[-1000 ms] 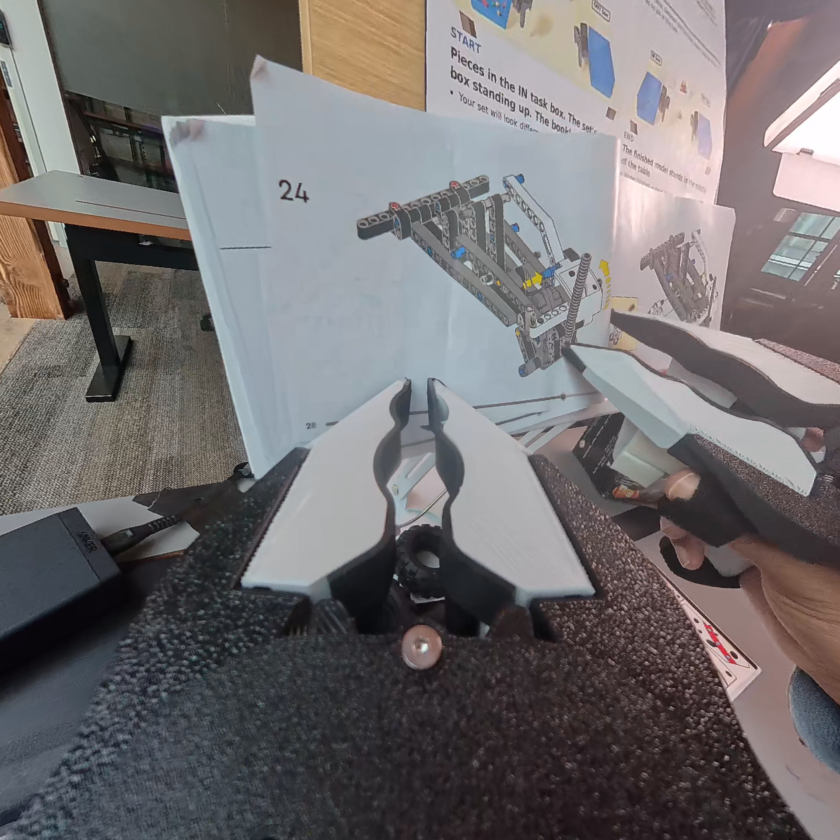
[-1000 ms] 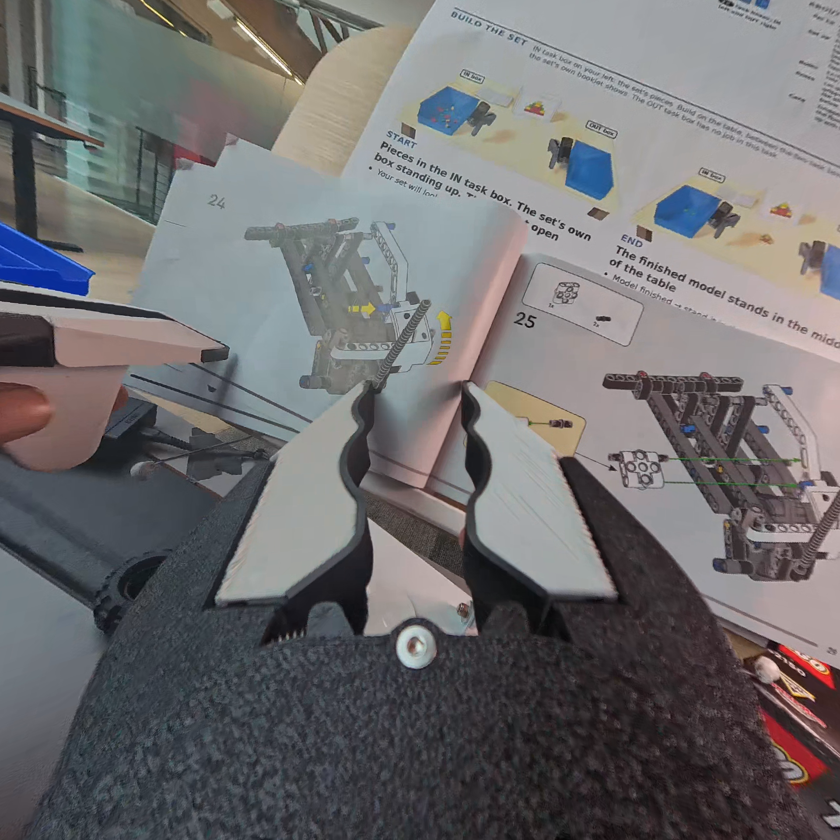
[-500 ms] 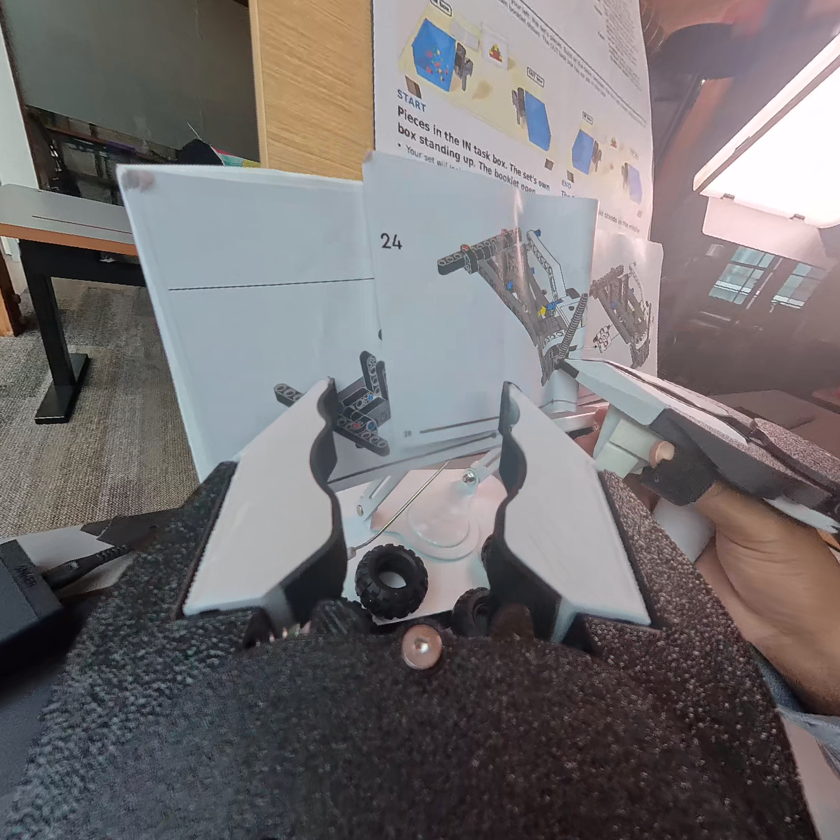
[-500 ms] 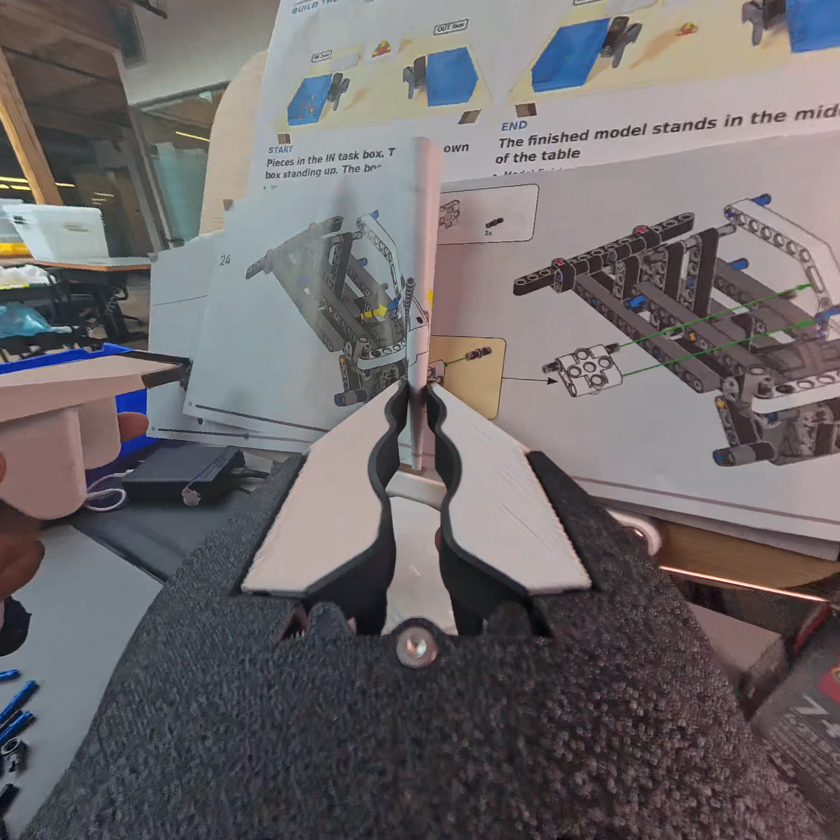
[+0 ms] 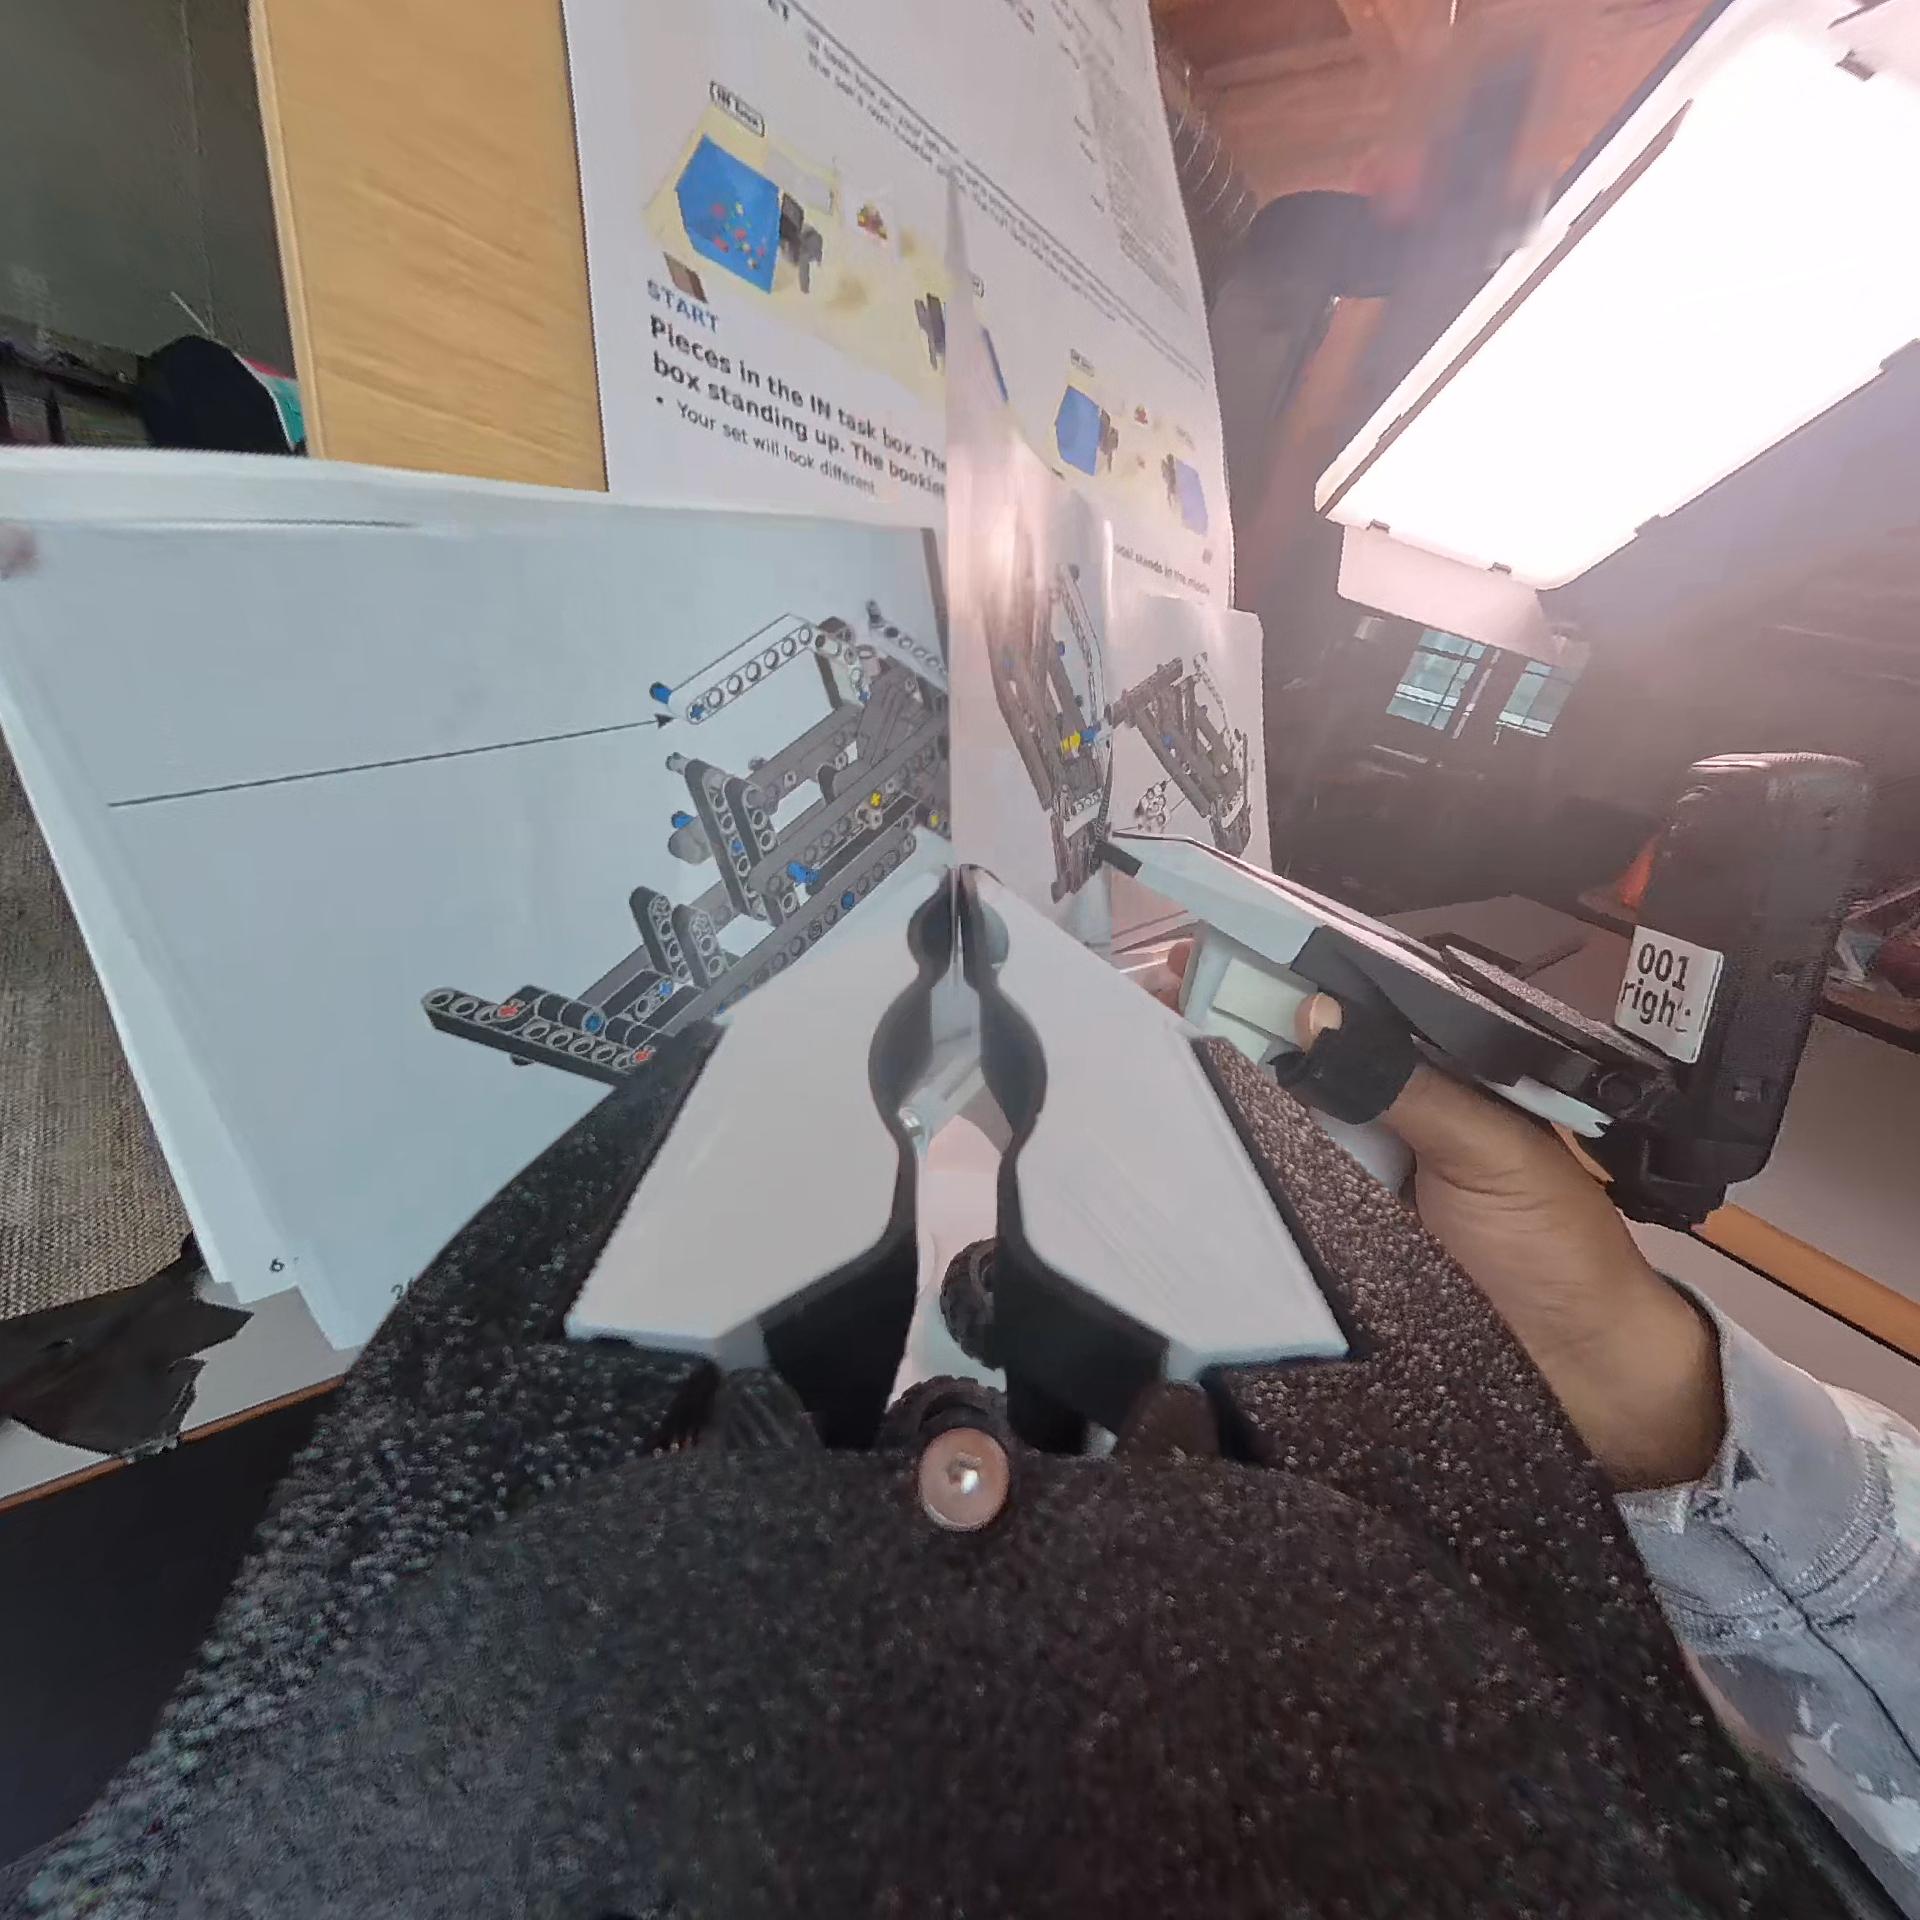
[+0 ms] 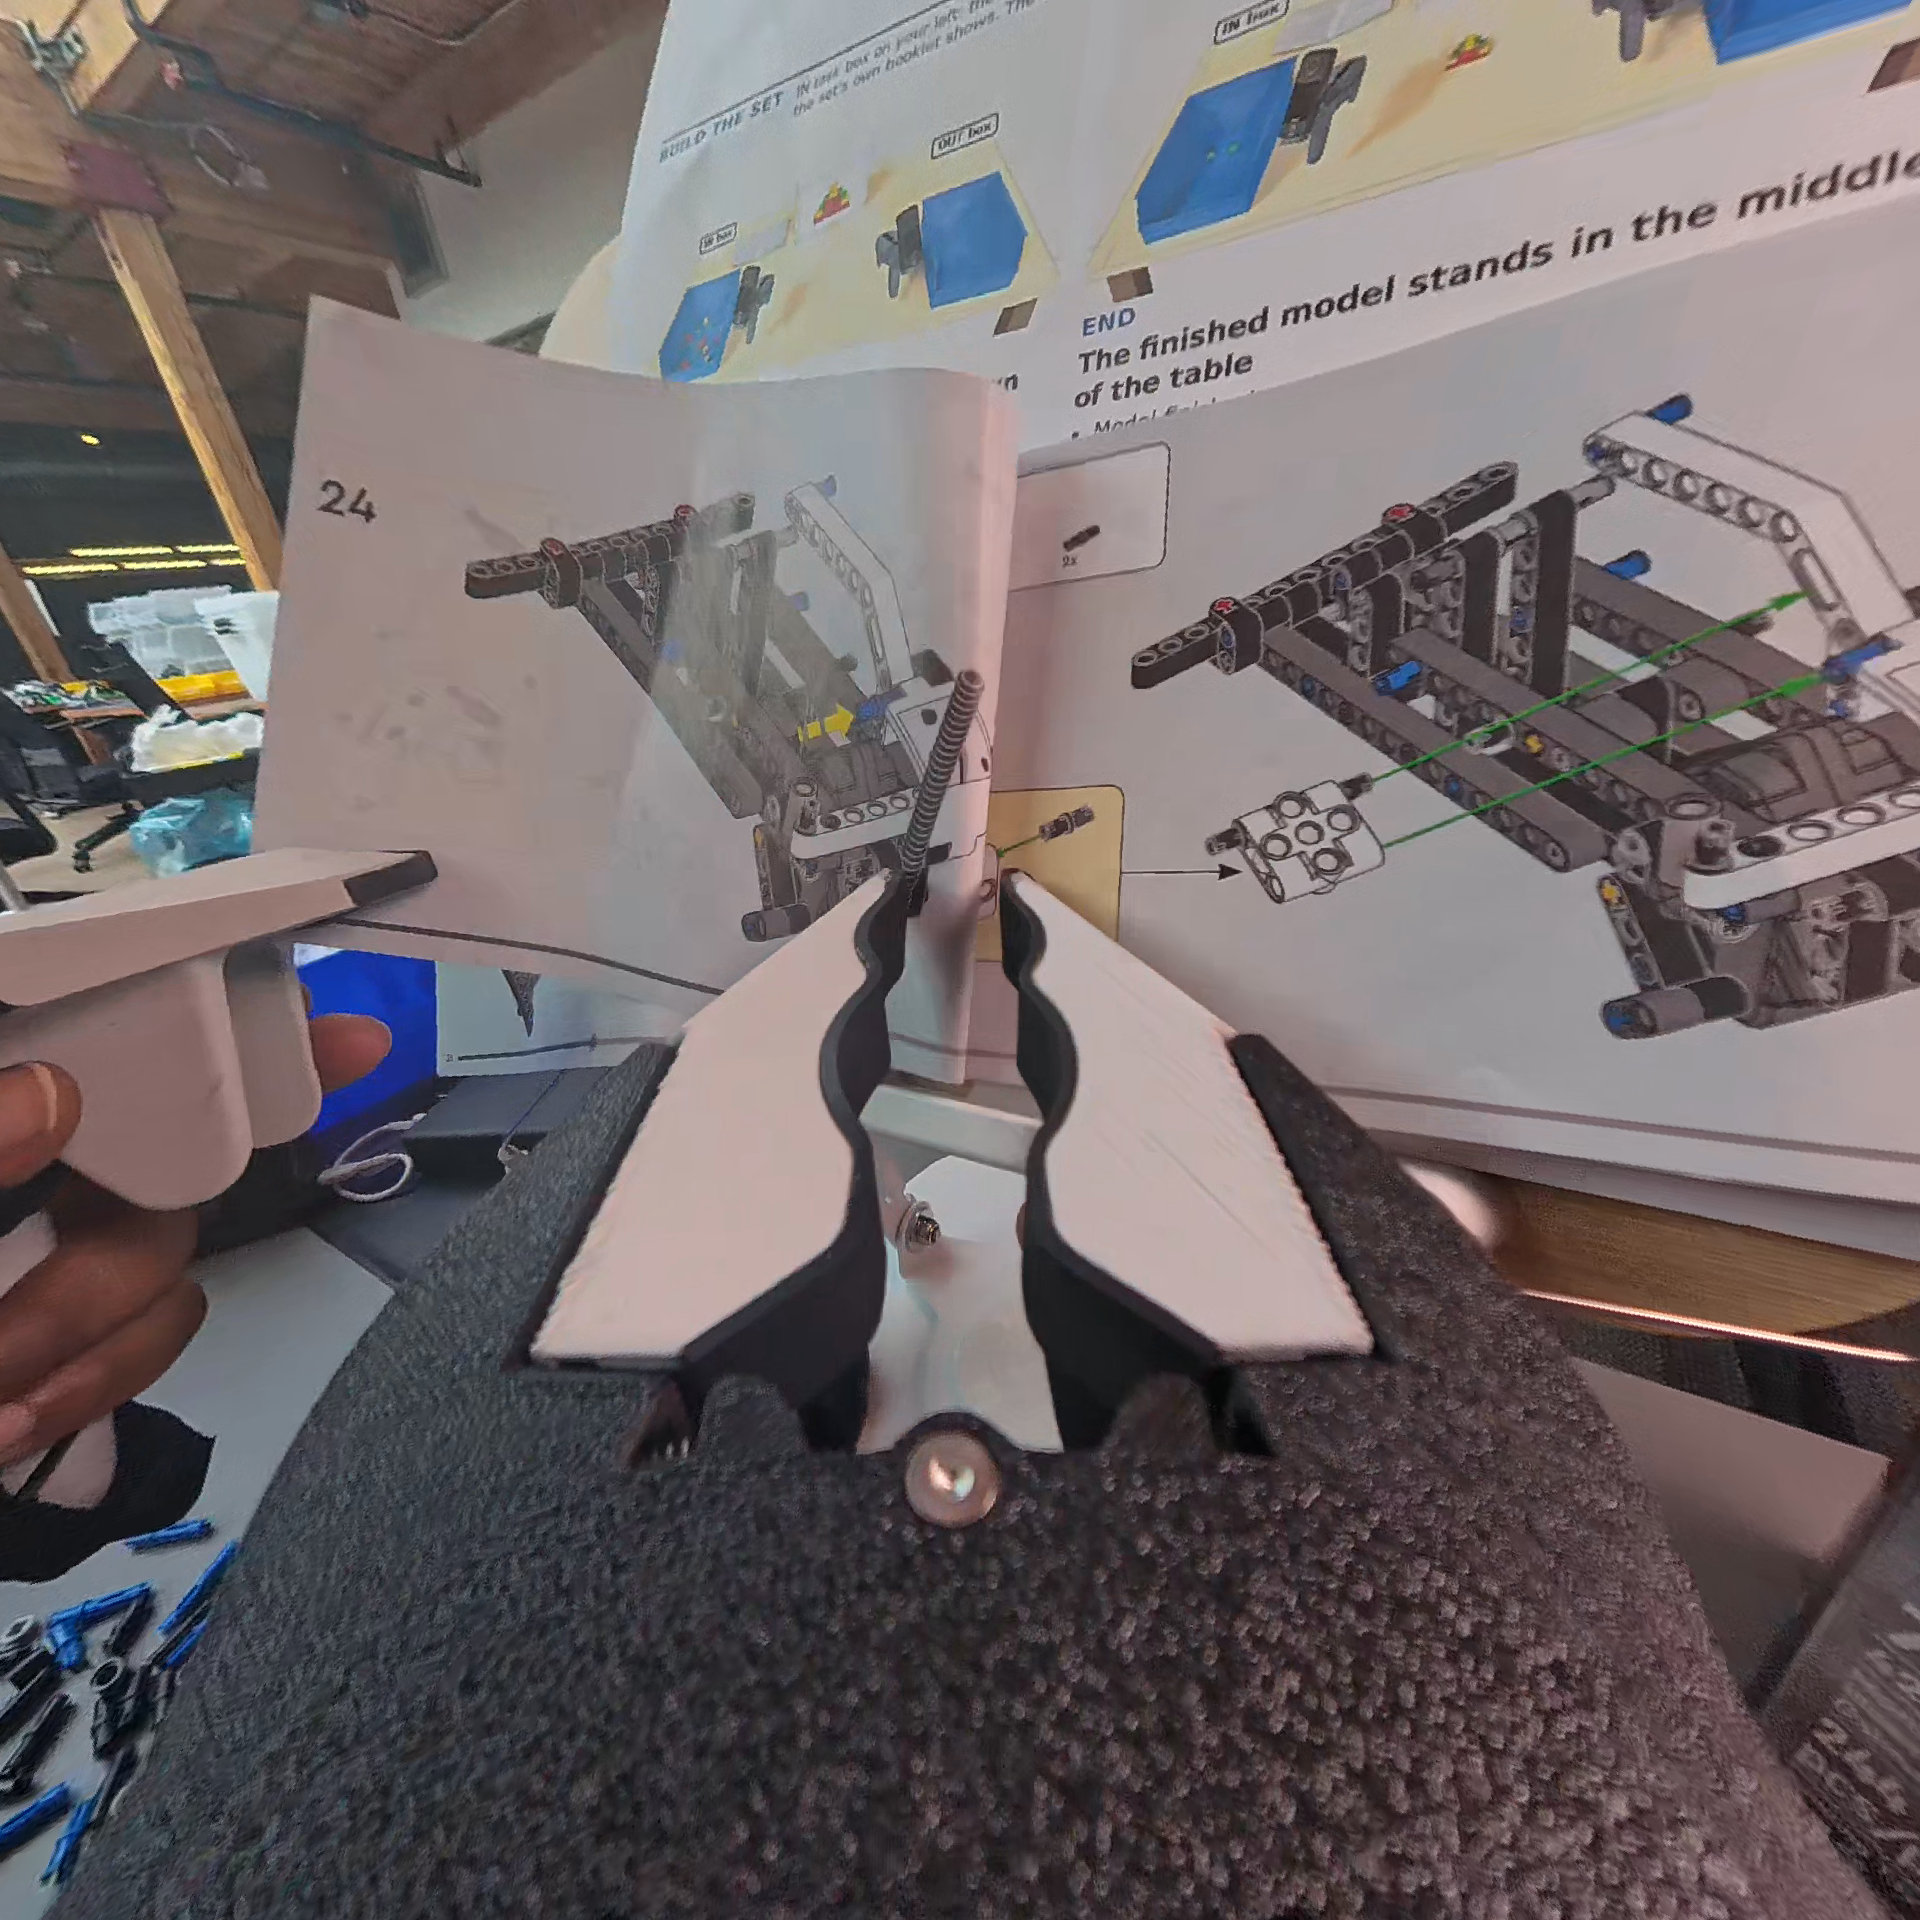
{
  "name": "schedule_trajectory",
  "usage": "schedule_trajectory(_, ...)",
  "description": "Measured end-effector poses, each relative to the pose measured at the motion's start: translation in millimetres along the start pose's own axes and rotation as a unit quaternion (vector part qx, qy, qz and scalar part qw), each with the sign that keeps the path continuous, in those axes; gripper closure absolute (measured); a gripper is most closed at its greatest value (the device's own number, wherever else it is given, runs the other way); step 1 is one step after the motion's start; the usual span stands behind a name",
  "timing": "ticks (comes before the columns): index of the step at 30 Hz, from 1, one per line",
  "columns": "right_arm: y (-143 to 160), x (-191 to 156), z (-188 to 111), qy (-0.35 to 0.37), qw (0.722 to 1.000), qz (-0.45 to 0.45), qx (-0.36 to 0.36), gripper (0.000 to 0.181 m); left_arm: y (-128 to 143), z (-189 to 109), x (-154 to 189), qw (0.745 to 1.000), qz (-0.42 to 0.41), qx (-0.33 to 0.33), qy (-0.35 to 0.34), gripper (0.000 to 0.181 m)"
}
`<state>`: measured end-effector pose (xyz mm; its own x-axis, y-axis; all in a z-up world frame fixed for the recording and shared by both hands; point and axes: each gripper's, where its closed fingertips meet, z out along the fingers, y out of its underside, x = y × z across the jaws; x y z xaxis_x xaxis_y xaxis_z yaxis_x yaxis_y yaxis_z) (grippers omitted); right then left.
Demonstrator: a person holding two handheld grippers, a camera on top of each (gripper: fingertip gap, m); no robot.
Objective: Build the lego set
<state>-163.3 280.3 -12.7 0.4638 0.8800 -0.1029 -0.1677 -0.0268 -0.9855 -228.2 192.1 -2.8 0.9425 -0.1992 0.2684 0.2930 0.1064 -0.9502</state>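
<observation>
The instruction booklet [image 5: 416,831] stands open on a white stand, also seen in the right wrist view [image 6: 1455,935]. My left gripper [image 5: 958,878] is shut on the lower edge of a loose page [image 5: 971,520], which rises edge-on from between its fingertips. In the right wrist view this page [image 6: 520,675] bows to the left, and the left gripper [image 6: 400,873] touches its lower left part. My right gripper [image 6: 951,888] is slightly open, with the page's inner edge standing between its fingers. It shows from the side in the left wrist view [image 5: 1117,847].
A large instruction poster [image 6: 1247,208] hangs behind the booklet. Black tyres [image 5: 966,1299] lie on the stand base under my left fingers. Small blue and black pins [image 6: 94,1642] lie at the lower left of the table. A blue bin [image 6: 364,1018] and a black power brick [image 6: 488,1122] sit behind the left gripper. The grippers' ends are close to 11 cm from one another.
My left gripper went from wide open to shut on the page. My right gripper, shut on the page half a second ago, has opened slightly. The page has swung left.
</observation>
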Motion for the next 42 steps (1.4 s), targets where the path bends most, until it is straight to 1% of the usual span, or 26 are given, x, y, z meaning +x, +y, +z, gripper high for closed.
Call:
schedule_trajectory(2,-20.2,-3.3,-9.5,-0.009,0.999,-0.037,0.039,0.143,-8.9,-1.9,12.5,1.000,-0.006,0.011,0.020,0.181)
schedule_trajectory(3,-34.8,-14.6,-18.7,-0.039,0.994,-0.071,0.075,0.133,-13.5,-2.7,20.4,0.999,-0.012,0.017,0.033,0.181)
schedule_trajectory(4,-48.6,-31.9,-32.8,-0.082,0.982,-0.119,0.120,0.123,-18.4,-3.5,29.5,0.998,-0.019,0.024,0.048,0.181)
schedule_trajectory(5,-56.3,-46.5,-47.6,-0.108,0.965,-0.179,0.157,0.121,-22.8,-4.1,39.9,0.997,-0.026,0.029,0.064,0.181)
schedule_trajectory(6,-54.1,-56.1,-56.4,-0.114,0.949,-0.243,0.164,0.115,-25.9,-4.3,51.4,0.996,-0.031,0.032,0.081,0.181)
schedule_trajectory(8,-33.6,-63.1,-57.1,-0.099,0.932,-0.327,0.122,0.094,-26.4,-2.8,76.9,0.992,-0.040,0.027,0.119,0.181)
schedule_trajectory(9,-27.5,-59.5,-55.6,-0.067,0.926,-0.355,0.111,0.095,-23.8,-1.5,92.0,0.989,-0.044,0.020,0.142,0.181)
schedule_trajectory(10,-26.6,-52.8,-55.5,-0.023,0.915,-0.386,0.113,0.102,-18.8,-0.5,108.7,0.984,-0.044,0.008,0.172,0.181)
schedule_trajectory(11,-30.0,-47.9,-57.3,0.010,0.906,-0.405,0.125,0.115,-12.6,-0.7,125.9,0.978,-0.040,-0.008,0.203,0.181)
schedule_trajectory(12,-36.8,-40.2,-60.2,0.042,0.904,-0.402,0.138,0.134,-7.4,-1.7,139.9,0.973,-0.033,-0.020,0.229,0.177)
schedule_trajectory(14,-47.1,-23.9,-64.9,0.067,0.920,-0.354,0.152,0.163,-3.6,-2.9,150.3,0.970,-0.015,-0.025,0.242,0.166)
schedule_trajectory(15,-49.9,-10.9,-66.4,0.078,0.933,-0.318,0.152,0.172,-4.2,-1.9,145.7,0.973,-0.004,-0.023,0.230,0.161)
schedule_trajectory(17,-46.2,19.9,-65.4,0.096,0.956,-0.245,0.129,0.174,-3.3,3.7,119.1,0.985,0.013,-0.022,0.169,0.157)
schedule_trajectory(20,-35.0,64.7,-64.5,0.138,0.974,-0.158,0.084,0.175,21.8,14.7,58.1,0.995,0.031,-0.081,0.045,0.157)
schedule_trajectory(22,-26.3,87.6,-64.7,0.169,0.976,-0.131,0.051,0.169,39.2,17.3,22.1,0.992,0.054,-0.113,-0.021,0.157)
schedule_trajectory(24,-22.6,103.5,-67.6,0.196,0.972,-0.123,0.035,0.166,47.6,17.8,0.1,0.987,0.081,-0.122,-0.060,0.159)
schedule_trajectory(26,-17.7,117.8,-70.8,0.220,0.969,-0.112,0.017,0.163,47.6,18.2,-9.9,0.985,0.106,-0.115,-0.079,0.169)
schedule_trajectory(28,-15.8,133.4,-76.7,0.247,0.965,-0.088,0.008,0.151,46.1,19.3,-13.2,0.982,0.126,-0.113,-0.088,0.175)
schedule_trajectory(30,-25.7,145.2,-86.9,0.274,0.959,-0.072,0.027,0.140,43.8,20.1,-14.5,0.979,0.145,-0.109,-0.097,0.176)
schedule_trajectory(32,-48.4,136.3,-93.2,0.266,0.956,-0.101,0.073,0.140,43.1,20.7,-16.0,0.975,0.165,-0.107,-0.106,0.175)
schedule_trajectory(34,-66.2,101.1,-88.5,0.206,0.960,-0.154,0.111,0.163,42.7,21.3,-17.6,0.970,0.186,-0.107,-0.113,0.176)
schedule_trajectory(35,-66.5,76.7,-80.3,0.157,0.965,-0.178,0.112,0.176,42.5,21.4,-18.4,0.968,0.195,-0.107,-0.116,0.178)
schedule_trajectory(37,-44.8,29.4,-57.3,0.057,0.975,-0.206,0.064,0.179,42.2,21.6,-19.1,0.965,0.210,-0.107,-0.116,0.179)
schedule_trajectory(38,-28.8,15.3,-46.8,0.036,0.975,-0.216,0.028,0.180,41.8,21.7,-20.1,0.964,0.213,-0.106,-0.116,0.180)
schedule_trajectory(40,-0.3,6.3,-30.2,0.037,0.971,-0.236,-0.025,0.180,40.4,21.2,-22.9,0.964,0.216,-0.104,-0.118,0.181)
schedule_trajectory(42,21.8,10.3,-19.6,0.050,0.969,-0.233,-0.061,0.180,37.5,21.0,-26.6,0.963,0.217,-0.101,-0.121,0.181)
